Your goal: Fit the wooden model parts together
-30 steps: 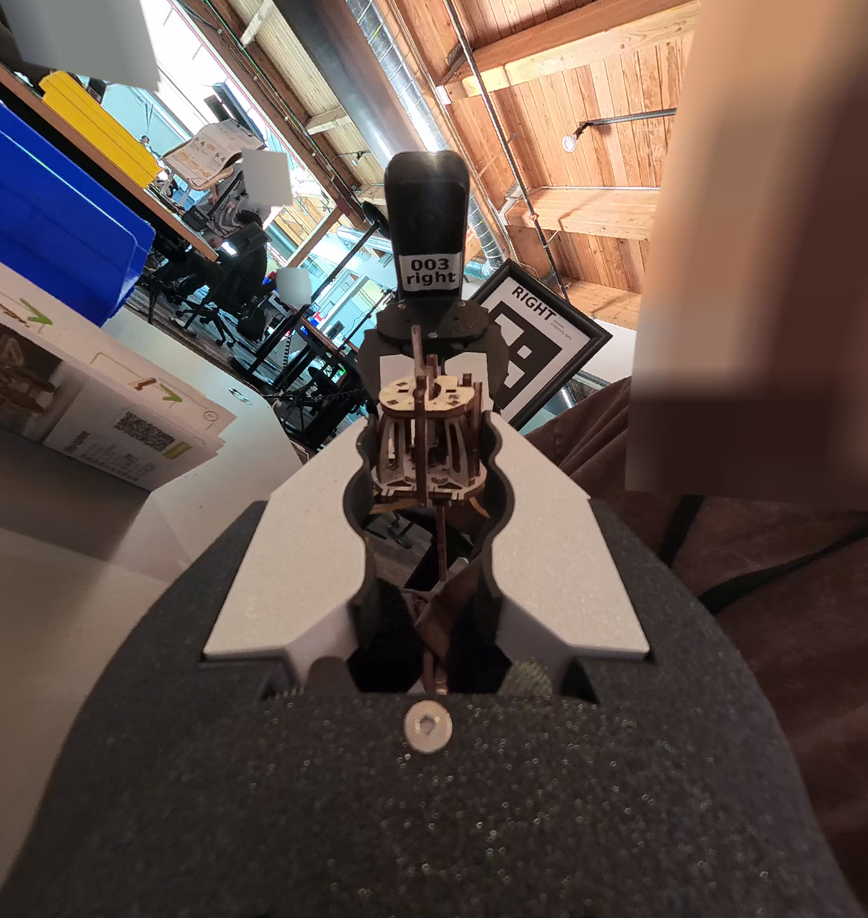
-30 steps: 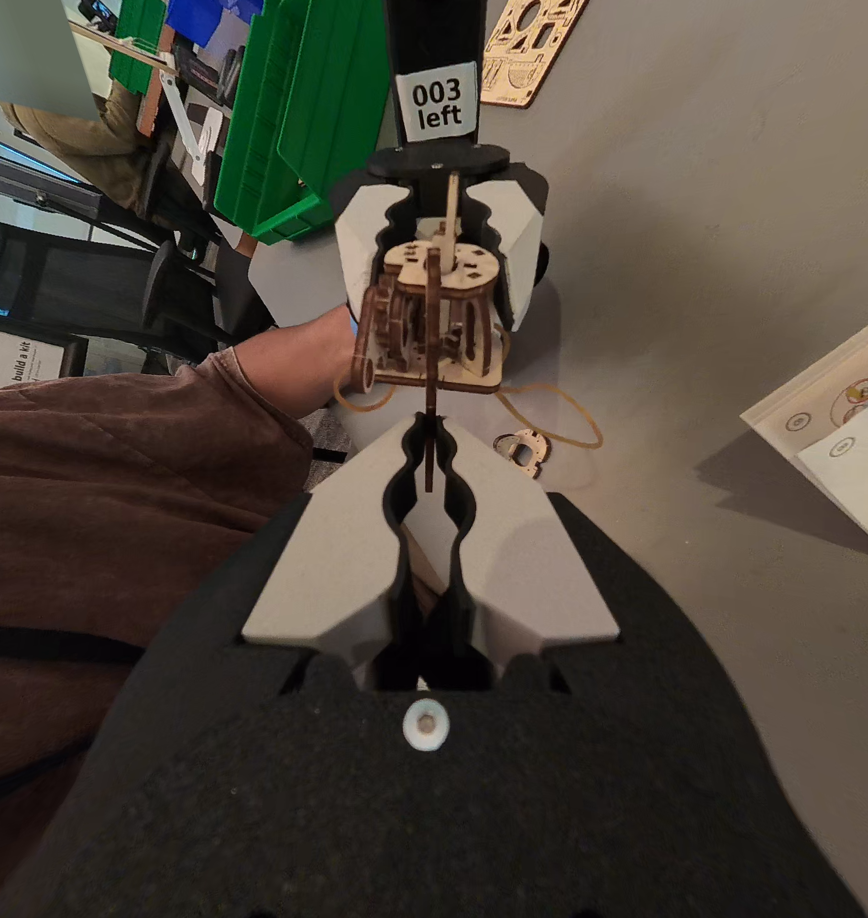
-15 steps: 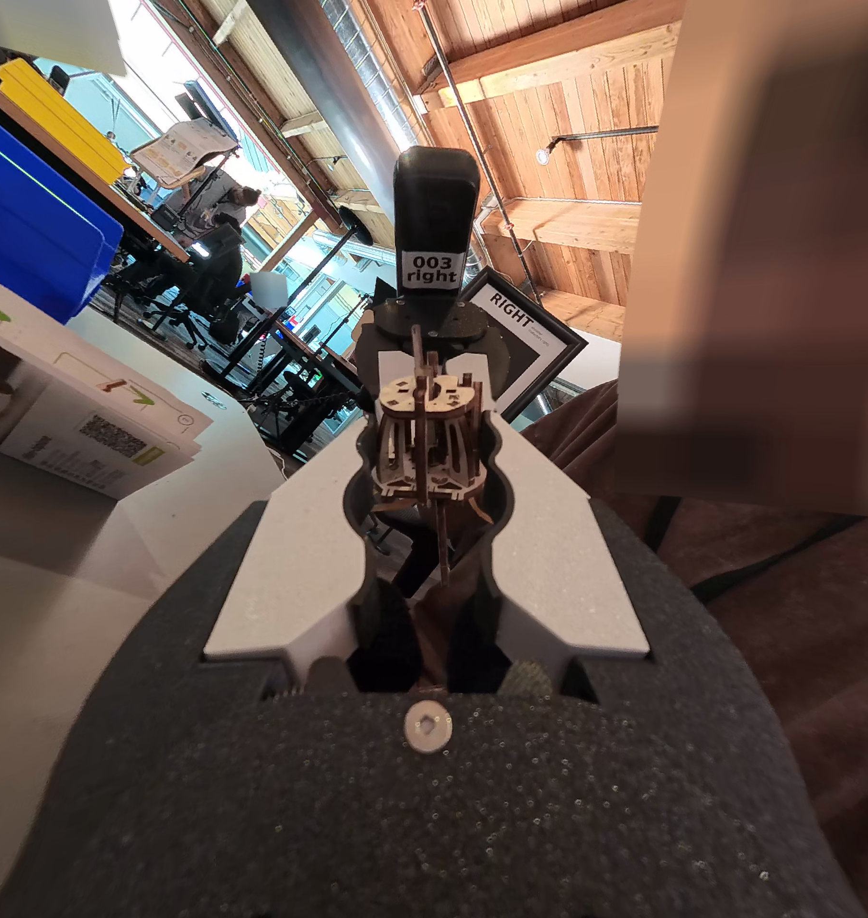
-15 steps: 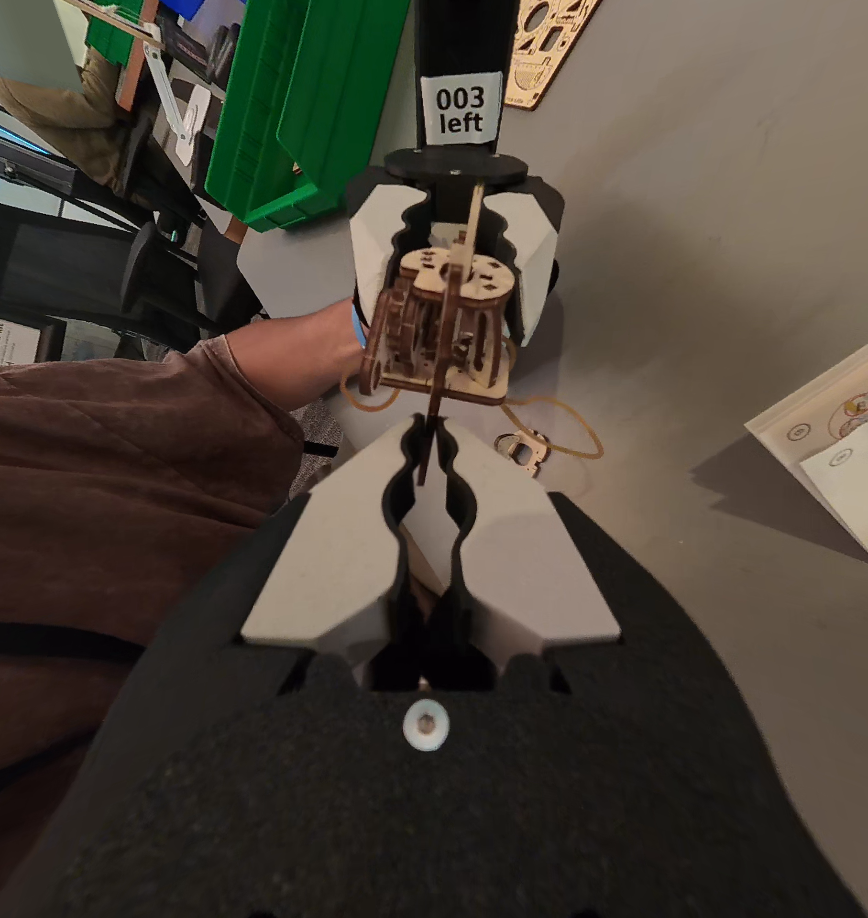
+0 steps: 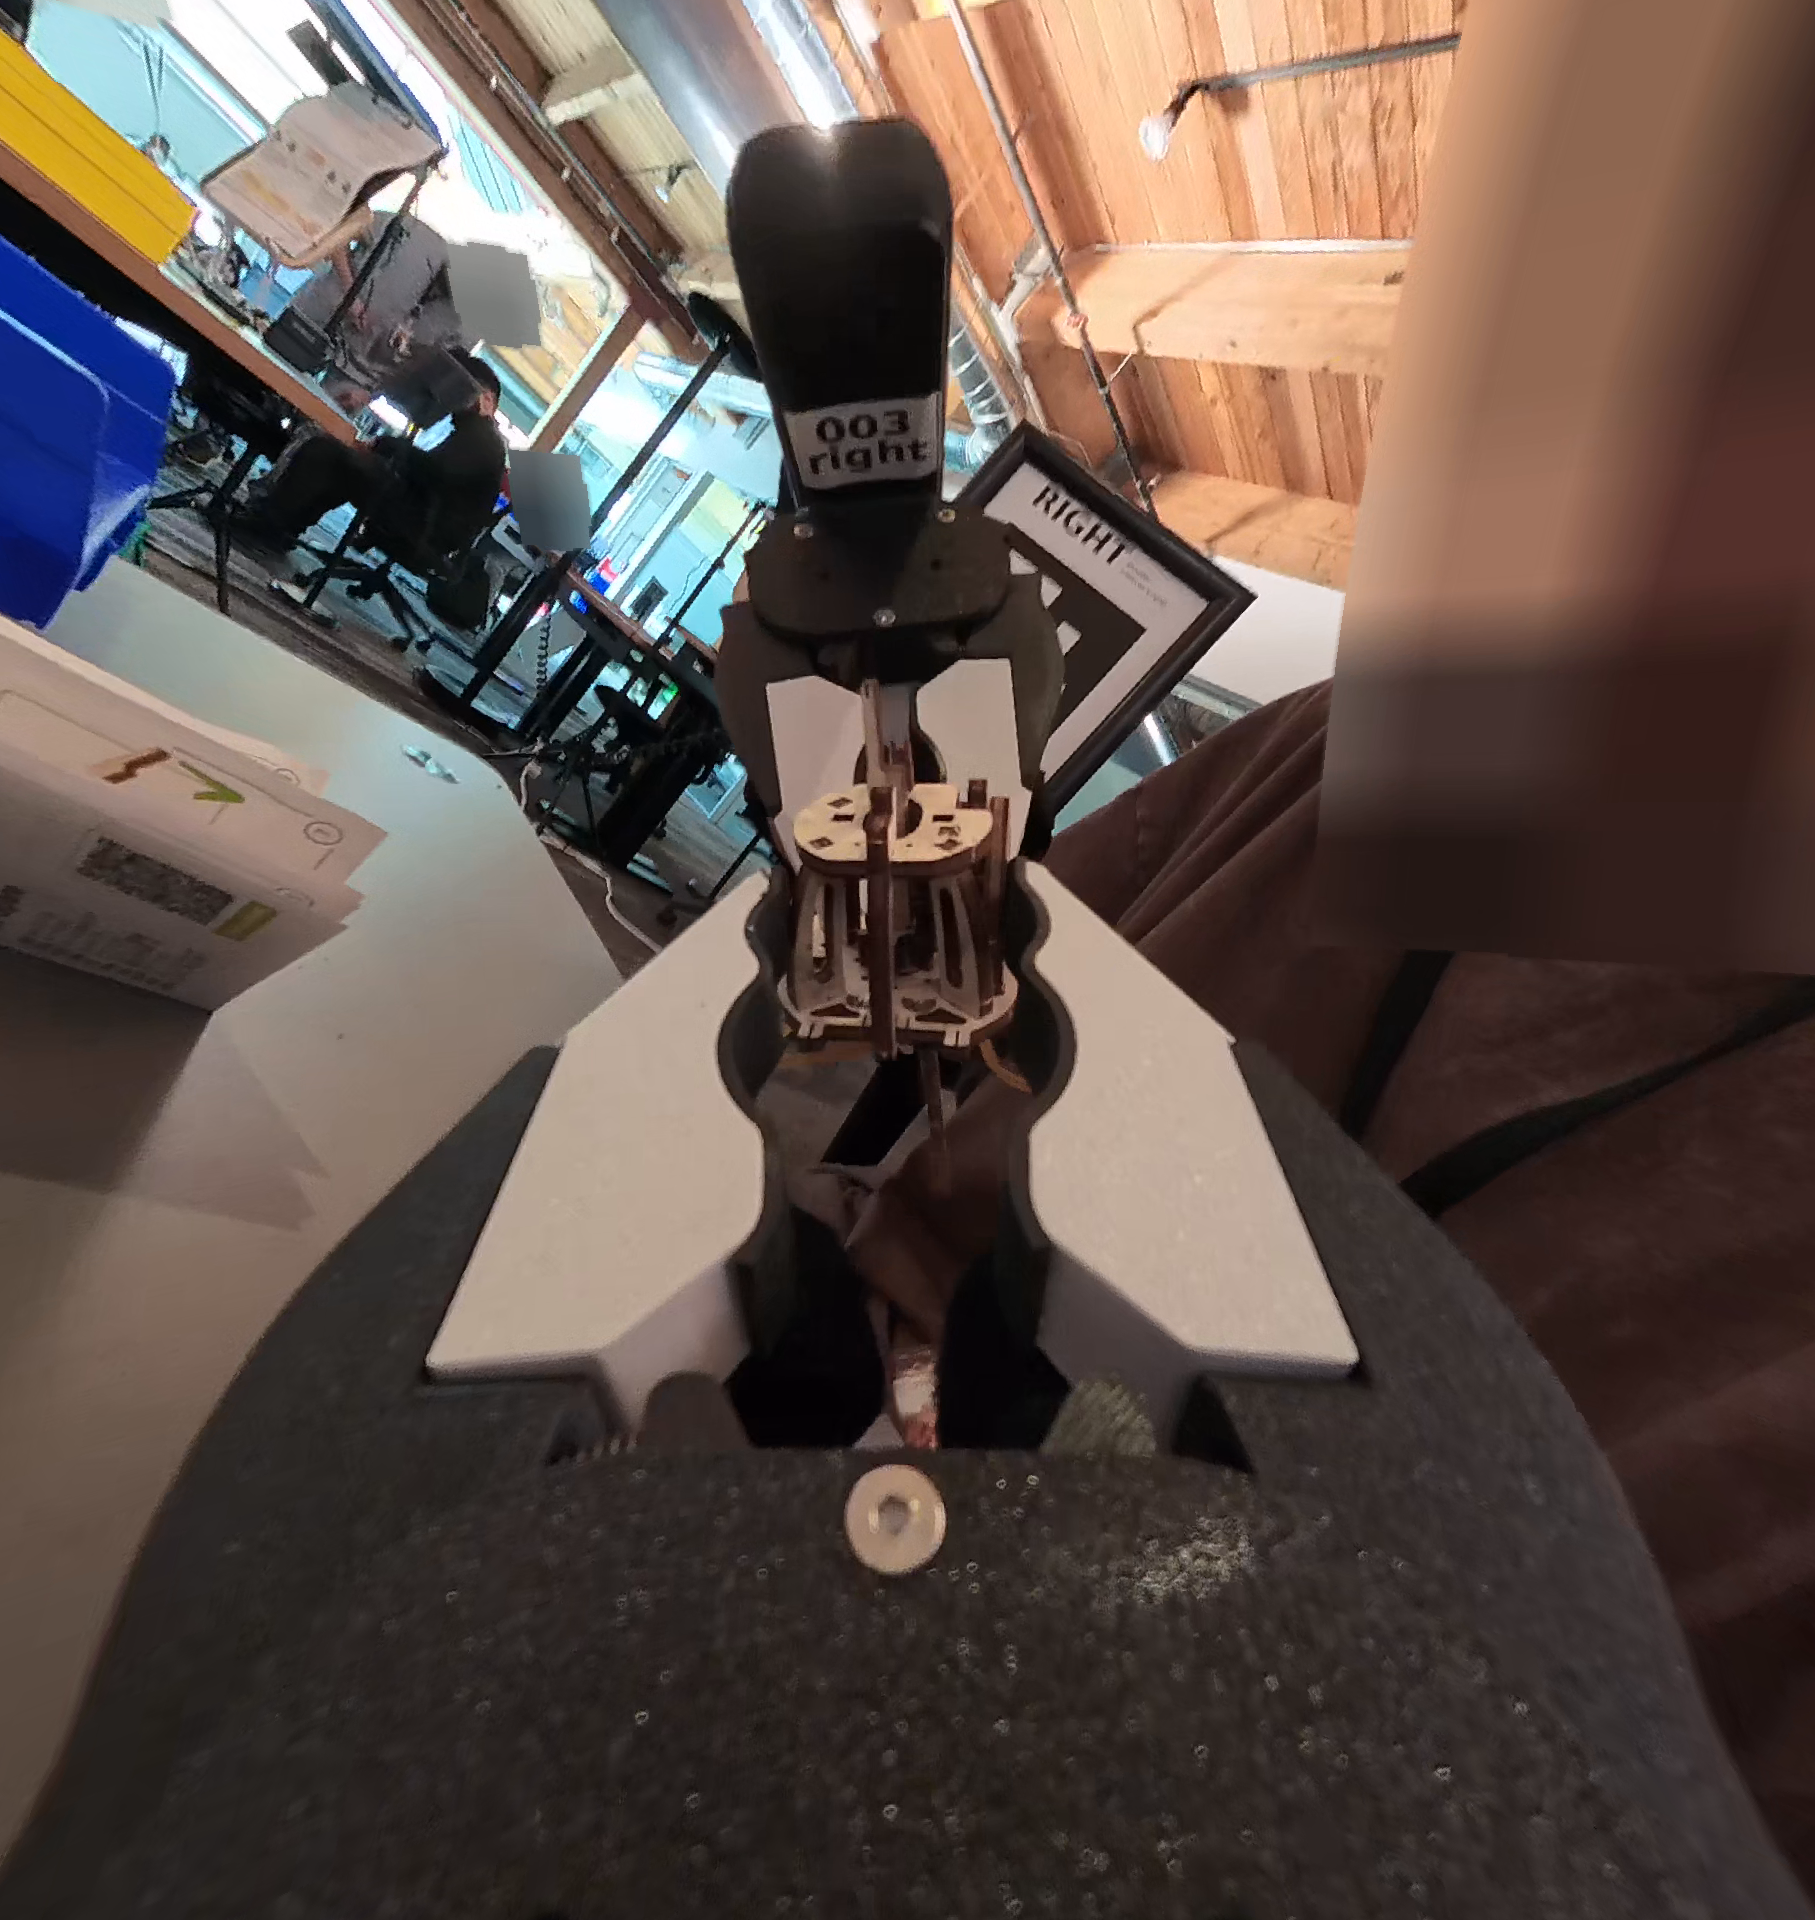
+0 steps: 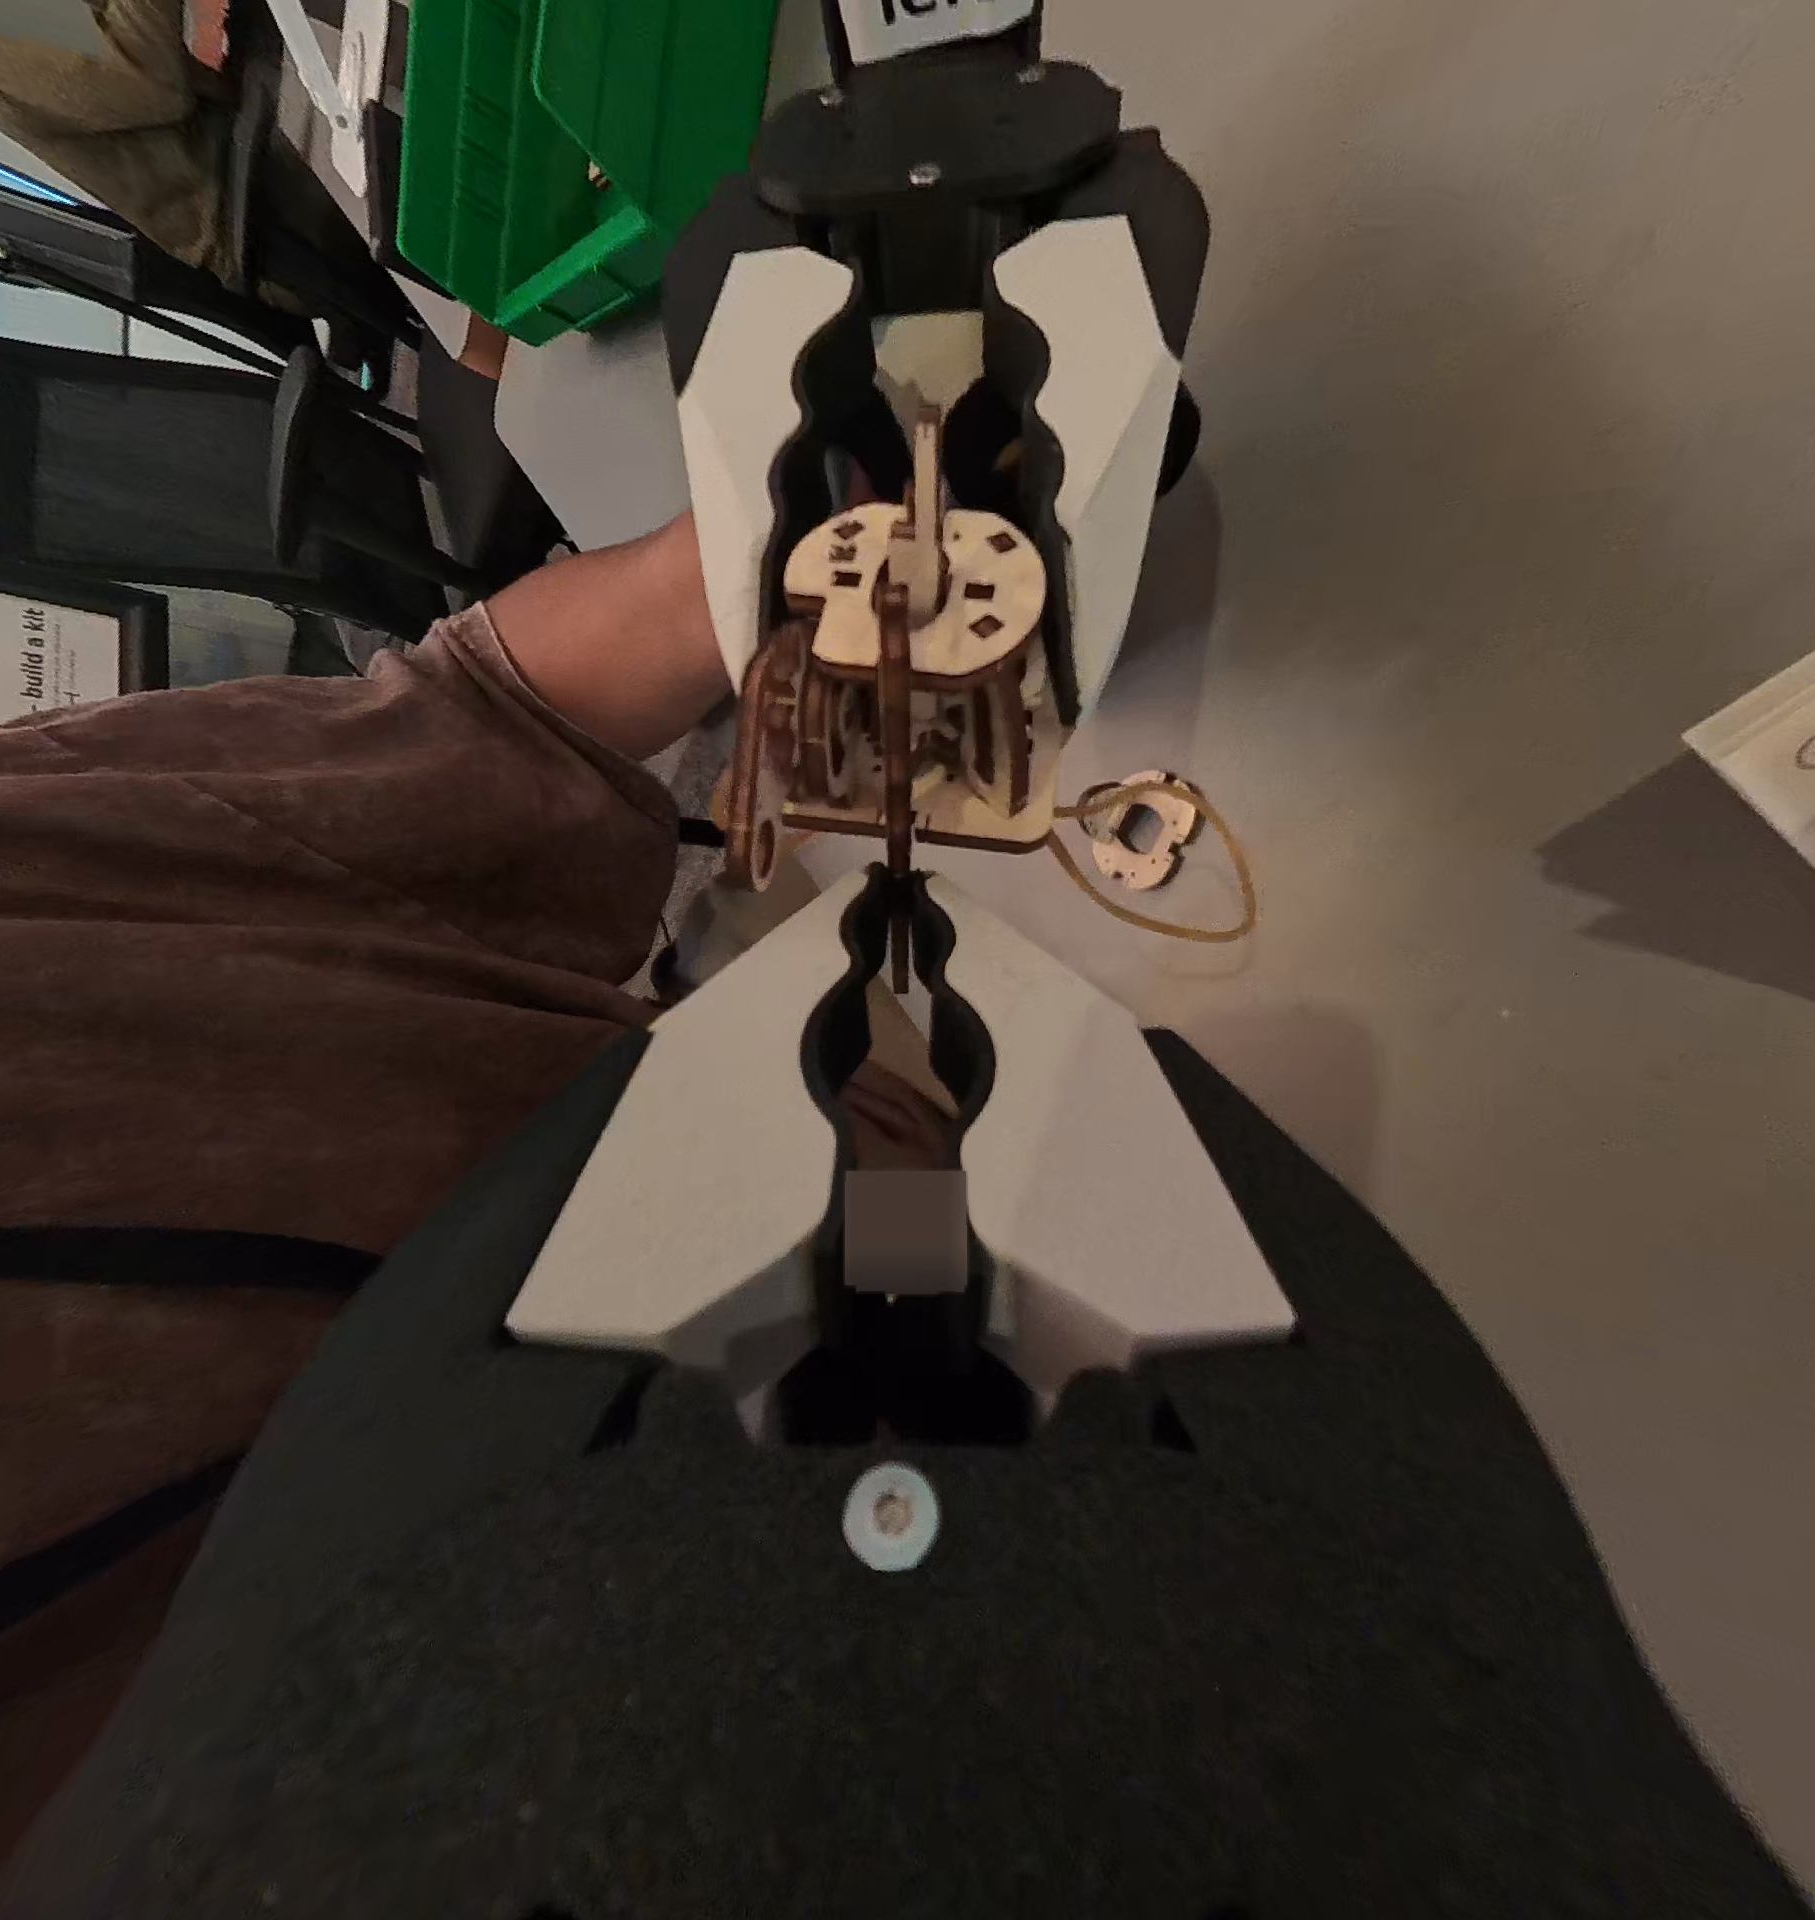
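Observation:
A small wooden model (image 6: pixel 918 665) with a pale round top plate is held in the air. My left gripper (image 5: pixel 895 896) is shut on it, its white fingers (image 5: pixel 664 1101) clamping both sides. It shows opposite in the right wrist view (image 6: pixel 913 707). My right gripper (image 6: pixel 895 885) is shut on a thin flat wooden strip (image 6: pixel 895 727), edge-on, which runs through the slot in the middle of the model. In the left wrist view the right gripper (image 5: pixel 887 769) faces me just beyond the model (image 5: pixel 887 831), and the strip (image 5: pixel 932 1101) pokes out on my side.
On the grey table lie a small wooden ring piece (image 6: pixel 1142 831) and a rubber band (image 6: pixel 1209 914). Instruction sheets (image 6: pixel 1807 748) lie at the right, also in the left wrist view (image 5: pixel 134 862). A green bin (image 6: pixel 550 156), a blue bin (image 5: pixel 30 416) and a brown sleeve (image 6: pixel 259 883) are close by. One gripper's finger ends stand about 4 cm off the other's.
The two grippers have come closer together. The strip now sits deeper in the model, and the right gripper's tips are almost at the model's base.

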`<action>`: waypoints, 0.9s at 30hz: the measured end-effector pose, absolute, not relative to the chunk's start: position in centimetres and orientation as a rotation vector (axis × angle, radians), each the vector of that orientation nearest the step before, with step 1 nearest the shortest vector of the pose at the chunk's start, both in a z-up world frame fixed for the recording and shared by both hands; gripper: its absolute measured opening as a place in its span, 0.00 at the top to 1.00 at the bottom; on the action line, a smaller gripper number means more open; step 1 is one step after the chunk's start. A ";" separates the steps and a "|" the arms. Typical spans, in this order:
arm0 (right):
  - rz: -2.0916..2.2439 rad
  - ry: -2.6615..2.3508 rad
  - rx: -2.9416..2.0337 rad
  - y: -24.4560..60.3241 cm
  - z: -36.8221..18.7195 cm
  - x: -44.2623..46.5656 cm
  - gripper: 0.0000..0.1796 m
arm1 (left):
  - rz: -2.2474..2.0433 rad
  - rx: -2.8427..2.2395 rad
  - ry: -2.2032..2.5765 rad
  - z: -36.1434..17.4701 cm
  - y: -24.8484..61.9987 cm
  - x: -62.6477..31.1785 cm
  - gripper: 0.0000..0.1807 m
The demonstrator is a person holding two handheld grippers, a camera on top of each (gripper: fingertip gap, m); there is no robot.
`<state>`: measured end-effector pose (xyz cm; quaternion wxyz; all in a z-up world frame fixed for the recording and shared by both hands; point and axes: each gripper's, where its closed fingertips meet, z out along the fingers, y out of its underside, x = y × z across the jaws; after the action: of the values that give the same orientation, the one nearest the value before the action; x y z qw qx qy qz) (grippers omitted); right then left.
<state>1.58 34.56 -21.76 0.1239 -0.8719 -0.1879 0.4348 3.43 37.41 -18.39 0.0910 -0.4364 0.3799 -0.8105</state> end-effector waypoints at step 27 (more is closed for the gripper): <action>1.245 -0.668 -2.396 34.7 -18.6 3.6 0.90 | -2.517 -1.240 1.027 -17.5 37.9 3.0 0.79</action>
<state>3.62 34.69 -18.63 0.1791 -0.8474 -0.2364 0.4403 2.97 37.93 -17.45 0.0769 -0.4138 0.3426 -0.8399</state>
